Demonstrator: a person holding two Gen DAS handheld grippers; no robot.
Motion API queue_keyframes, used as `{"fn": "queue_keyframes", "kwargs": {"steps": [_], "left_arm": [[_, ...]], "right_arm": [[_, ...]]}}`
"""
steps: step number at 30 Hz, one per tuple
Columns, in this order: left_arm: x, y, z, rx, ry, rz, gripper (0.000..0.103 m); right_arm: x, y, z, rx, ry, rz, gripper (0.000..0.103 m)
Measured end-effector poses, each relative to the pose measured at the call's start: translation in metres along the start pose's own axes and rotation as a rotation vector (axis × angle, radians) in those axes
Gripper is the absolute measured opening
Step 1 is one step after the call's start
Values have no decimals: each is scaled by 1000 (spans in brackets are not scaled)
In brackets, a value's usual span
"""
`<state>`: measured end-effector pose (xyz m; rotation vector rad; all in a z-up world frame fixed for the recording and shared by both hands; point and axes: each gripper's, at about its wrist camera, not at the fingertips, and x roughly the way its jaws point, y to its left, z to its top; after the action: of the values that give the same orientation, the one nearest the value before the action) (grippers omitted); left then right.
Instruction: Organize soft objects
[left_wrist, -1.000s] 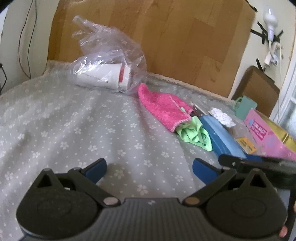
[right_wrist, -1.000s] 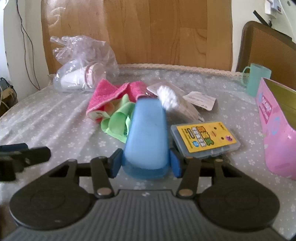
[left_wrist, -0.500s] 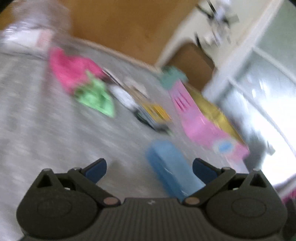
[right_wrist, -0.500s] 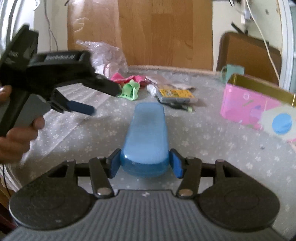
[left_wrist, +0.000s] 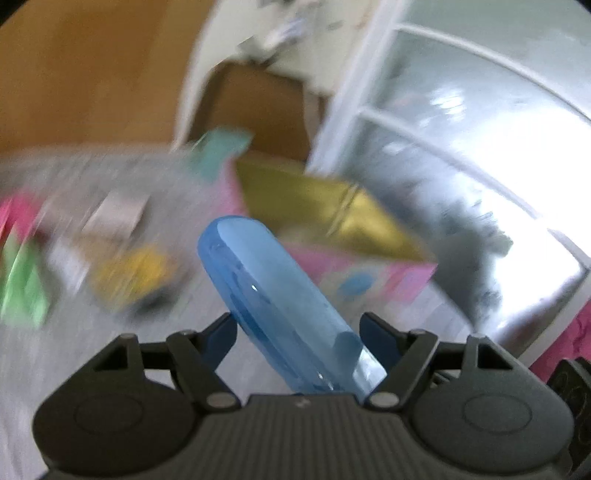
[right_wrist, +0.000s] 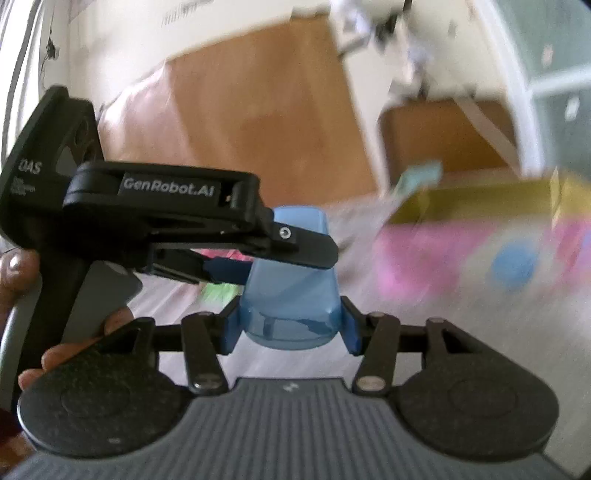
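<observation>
My right gripper (right_wrist: 290, 328) is shut on the near end of a translucent blue oblong case (right_wrist: 291, 299) and holds it above the table. My left gripper (left_wrist: 299, 332) straddles the same blue case (left_wrist: 273, 291) crosswise, and its jaws stand open on either side without clamping it. In the right wrist view the left gripper (right_wrist: 258, 258) reaches in from the left over the case's middle. A pink cloth (left_wrist: 11, 214) and a green cloth (left_wrist: 26, 291) lie blurred at the left of the left wrist view.
A pink box with a gold inside (left_wrist: 332, 221) stands open on the grey flowered tablecloth (right_wrist: 443, 325), also seen in the right wrist view (right_wrist: 480, 236). A yellow-labelled case (left_wrist: 133, 273) and a teal cup (left_wrist: 221, 147) lie behind. Window at right.
The right gripper lifted the blue case and swung it right toward the pink box. The left gripper swung right and came around the case's middle, its jaws narrower than before.
</observation>
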<state>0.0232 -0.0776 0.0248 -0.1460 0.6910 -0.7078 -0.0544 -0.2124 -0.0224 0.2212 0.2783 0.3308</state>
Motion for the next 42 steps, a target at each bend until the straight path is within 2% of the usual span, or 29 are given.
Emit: {"fn": "queue_keyframes", "kwargs": {"steps": [3, 6, 9, 11, 13, 14, 15, 16, 18, 19, 21, 23, 25, 27, 29, 31, 33, 36, 37, 38, 39, 40, 42], "left_arm": [[25, -34, 42, 92, -35, -39, 76], [73, -56, 73, 161, -46, -68, 76], [128, -64, 89, 137, -3, -111, 76], [158, -70, 93, 118, 29, -125, 82], [183, -79, 95, 125, 38, -104, 85], [190, -82, 94, 121, 42, -72, 84], [193, -82, 93, 106, 48, -50, 84], [187, -81, 93, 86, 45, -62, 84], [162, -73, 85, 72, 11, -111, 87], [143, -68, 78, 86, -19, -110, 92], [108, -58, 63, 126, -84, -79, 96], [72, -39, 40, 167, -128, -14, 96], [46, -14, 19, 166, -137, 72, 96], [28, 18, 5, 120, -122, 172, 95], [4, 54, -10, 60, -117, 291, 95], [-21, 85, -23, 32, -146, 413, 95], [-40, 112, -36, 1, -169, 509, 95], [-54, 143, -49, -78, -203, 539, 94], [-53, 152, -55, -104, -200, 544, 88], [-53, 160, -53, -148, -193, 521, 92], [-59, 162, -55, -161, -224, 505, 94], [-59, 163, -54, -167, -241, 517, 94], [-58, 165, -55, -168, -241, 516, 94]], "right_arm": [[3, -22, 26, -68, -69, -112, 56], [17, -61, 42, -65, -73, -203, 56], [30, -99, 51, -47, -38, -290, 56], [47, -121, 54, -51, 5, -372, 56], [52, -134, 49, -62, 55, -447, 57], [51, -140, 44, -73, 74, -501, 61], [49, -144, 42, -74, 72, -552, 63], [37, -143, 40, -58, 51, -573, 64], [4, -129, 32, 20, -18, -529, 63], [-13, -114, 24, 49, -55, -499, 63], [-38, -81, 3, 68, -105, -430, 63], [-42, -52, -21, 79, -64, -361, 64], [-29, -30, -38, 51, 39, -286, 63], [-15, -10, -47, 8, 95, -251, 61], [1, 7, -45, 11, 134, -171, 60], [22, 25, -39, -11, 165, -102, 60], [50, 36, -26, -46, 195, -66, 60], [91, 48, -8, -82, 224, -80, 61], [105, 50, -4, -65, 243, -93, 65], [121, 47, 1, -33, 259, -96, 77], [139, 44, 3, -6, 274, -93, 86], [156, 41, 6, -9, 287, -108, 98], [187, 38, 4, -53, 342, -192, 95]]}}
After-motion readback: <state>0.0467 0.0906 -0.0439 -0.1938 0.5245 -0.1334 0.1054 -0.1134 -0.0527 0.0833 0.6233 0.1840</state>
